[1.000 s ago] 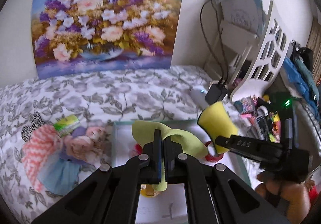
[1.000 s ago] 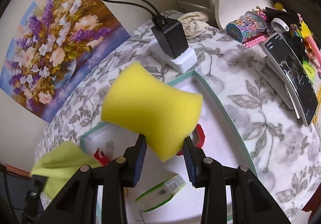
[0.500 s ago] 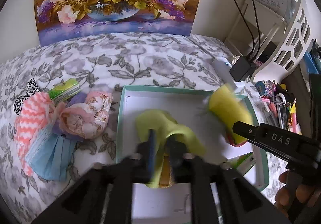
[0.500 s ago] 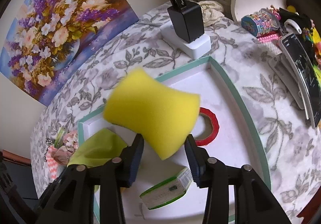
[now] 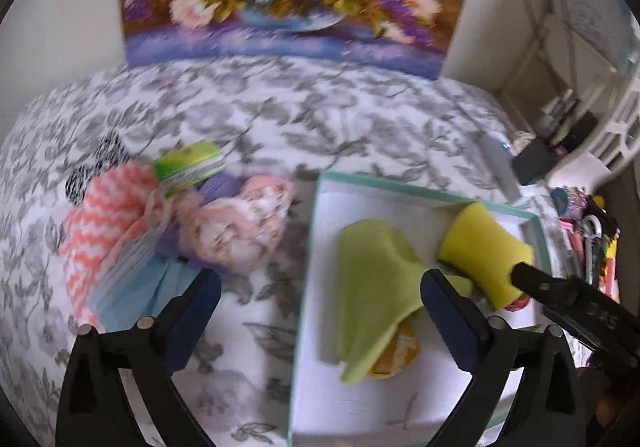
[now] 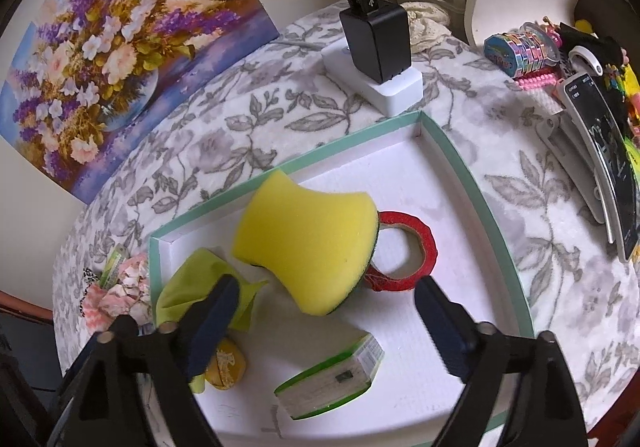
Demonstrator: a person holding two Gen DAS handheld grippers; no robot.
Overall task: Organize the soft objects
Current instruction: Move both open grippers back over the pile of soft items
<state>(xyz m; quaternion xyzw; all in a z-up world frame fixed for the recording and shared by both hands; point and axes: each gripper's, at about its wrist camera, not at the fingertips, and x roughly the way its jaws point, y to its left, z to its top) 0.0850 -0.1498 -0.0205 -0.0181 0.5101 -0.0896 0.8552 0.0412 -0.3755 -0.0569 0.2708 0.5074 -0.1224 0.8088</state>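
Right wrist, sponge (image 6: 308, 243) in tray (image 6: 476, 191)

Porous matt foam sponge (image 6: 308, 243), soft lime cloth (image 5: 372, 283), smooth white box (image 6: 472, 175) with teal rim, glossy red tape roll (image 6: 420, 243), matt floral bedspread (image 5: 280, 119)

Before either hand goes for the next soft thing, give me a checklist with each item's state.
1. Left gripper jaws just opened, nothing between the pads: ok.
2. Right gripper jaws just opened, clear of the sponge: ok.
3. Green cloth lying inside the box: ok.
4. Sponge fully settled flat: cannot tell; it leans on the red tape roll.
5. Soft pile outside the box waits sorting: not ok.
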